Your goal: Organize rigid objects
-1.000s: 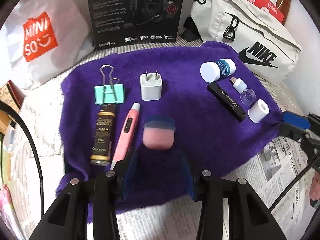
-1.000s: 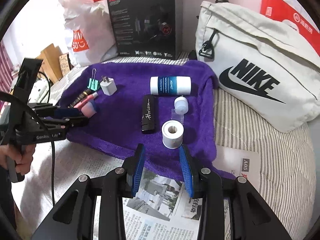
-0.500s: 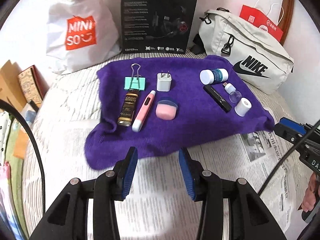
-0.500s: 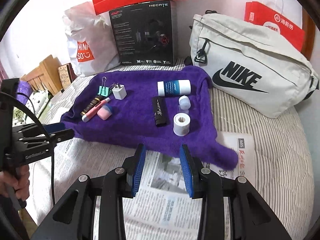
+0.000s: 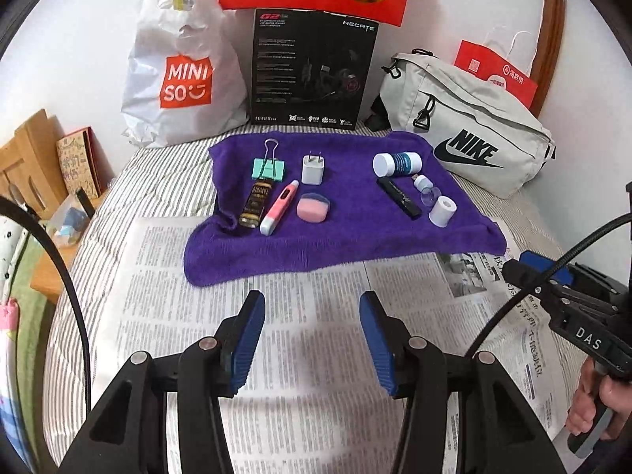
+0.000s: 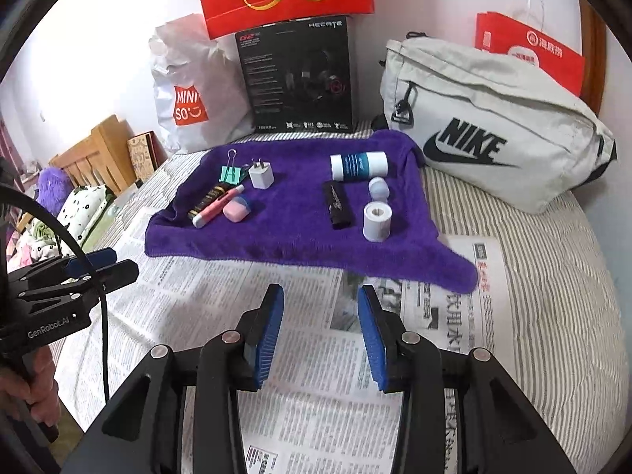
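Setting: purple towel (image 5: 347, 233) spread over newspaper (image 5: 300, 355) on a striped bed, white Miniso bag (image 5: 181, 79), black headset box (image 5: 312, 75) and grey Nike bag (image 5: 470, 134) lined up along the wall behind
Left group: mint binder clip (image 5: 268, 168) and white plug adapter (image 5: 313, 169) at the back of the towel; dark gold-lettered tube (image 5: 254, 204), pink pen-shaped device (image 5: 279, 207) and pink sponge (image 5: 313, 207) lying side by side in front of them
Right group: white-capped blue bottle (image 5: 396, 163) lying on its side at the back; black stick (image 5: 399, 197) angled in front of it, small white capped piece (image 5: 422, 181) just beside, white tape roll (image 5: 443, 210) nearest the towel's right edge
Left gripper (image 5: 312, 331): poised over bare newspaper short of the towel's near edge, blue pads apart and widening, nothing between them
Right gripper (image 6: 320, 330): likewise over newspaper near the towel's front hem, jaws apart and opening, empty
Hands: a hand (image 5: 592, 407) wrapped around the right gripper's handle at the left view's right edge; another (image 6: 23, 391) on the left gripper's handle at the right view's left edge
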### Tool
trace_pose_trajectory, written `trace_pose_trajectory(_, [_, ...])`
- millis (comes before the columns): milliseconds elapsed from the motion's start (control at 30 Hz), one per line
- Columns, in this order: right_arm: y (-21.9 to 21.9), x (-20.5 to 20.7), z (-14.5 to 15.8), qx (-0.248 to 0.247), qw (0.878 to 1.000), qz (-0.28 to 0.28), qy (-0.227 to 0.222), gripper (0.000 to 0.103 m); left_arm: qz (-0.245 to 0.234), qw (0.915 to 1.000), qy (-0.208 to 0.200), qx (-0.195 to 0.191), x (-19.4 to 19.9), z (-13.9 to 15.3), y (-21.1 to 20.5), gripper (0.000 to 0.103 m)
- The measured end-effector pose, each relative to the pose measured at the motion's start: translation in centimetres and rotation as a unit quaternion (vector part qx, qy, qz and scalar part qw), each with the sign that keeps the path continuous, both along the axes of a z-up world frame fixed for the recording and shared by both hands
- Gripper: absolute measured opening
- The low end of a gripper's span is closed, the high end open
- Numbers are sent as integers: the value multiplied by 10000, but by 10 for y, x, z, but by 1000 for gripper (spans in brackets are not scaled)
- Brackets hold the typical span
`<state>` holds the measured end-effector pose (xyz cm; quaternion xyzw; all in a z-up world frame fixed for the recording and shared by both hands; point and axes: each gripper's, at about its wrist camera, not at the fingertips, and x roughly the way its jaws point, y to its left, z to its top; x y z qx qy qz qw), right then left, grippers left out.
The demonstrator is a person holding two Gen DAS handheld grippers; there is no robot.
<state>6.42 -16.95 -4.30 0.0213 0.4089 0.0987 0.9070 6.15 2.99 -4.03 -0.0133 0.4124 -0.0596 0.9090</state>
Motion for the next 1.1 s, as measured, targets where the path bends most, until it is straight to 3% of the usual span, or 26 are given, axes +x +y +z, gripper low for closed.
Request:
trace_pose_trajectory(300, [-1,-9,-4,-67,10000,-27,44,39,155,9997,49,-206,-11,-7,11,48])
trace_pose_trajectory(1100, [0,-15,0,-7,10000,-17,45,39,-5,9998,86,-171,-7,-7,5,48])
